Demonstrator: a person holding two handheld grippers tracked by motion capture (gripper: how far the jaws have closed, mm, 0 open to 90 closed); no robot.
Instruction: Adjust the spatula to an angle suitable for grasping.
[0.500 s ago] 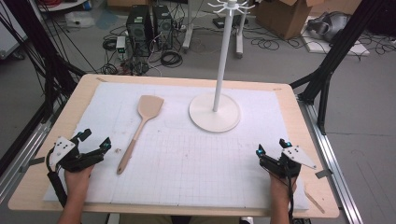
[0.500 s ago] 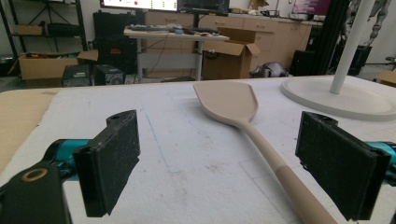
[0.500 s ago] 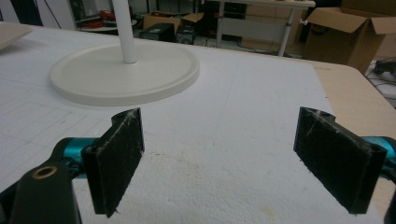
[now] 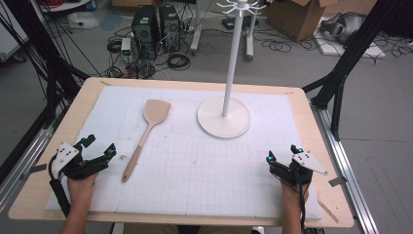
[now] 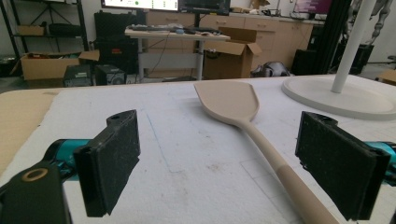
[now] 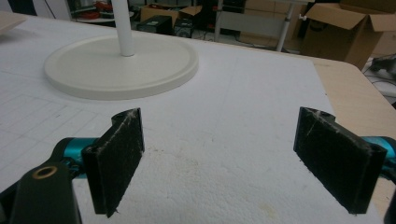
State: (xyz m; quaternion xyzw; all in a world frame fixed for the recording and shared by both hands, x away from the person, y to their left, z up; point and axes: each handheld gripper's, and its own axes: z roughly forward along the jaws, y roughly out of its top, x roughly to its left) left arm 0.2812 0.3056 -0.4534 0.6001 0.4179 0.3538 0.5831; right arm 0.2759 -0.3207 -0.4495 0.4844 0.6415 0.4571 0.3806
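Observation:
A wooden spatula [image 4: 144, 134] lies on the white foam mat [image 4: 195, 161], blade toward the far side, handle pointing back at the near left. In the left gripper view the spatula [image 5: 243, 116] runs between the jaws' line of sight, its handle passing close to the right pad. My left gripper [image 4: 100, 148] rests at the near left, open, nothing between its pads. A white rack stand [image 4: 224, 117] with a tall pole stands at mid-table; its round base [image 6: 121, 65] shows ahead in the right gripper view. My right gripper [image 4: 281, 153] sits at the near right, open and empty.
The mat covers a wooden table [image 4: 321, 146] with bare wood at its edges. Beyond the far edge lie computer cases [image 4: 156, 24], cables and a cardboard box [image 4: 292, 14] on the floor. Black frame legs [image 4: 341, 83] flank the table at right and left.

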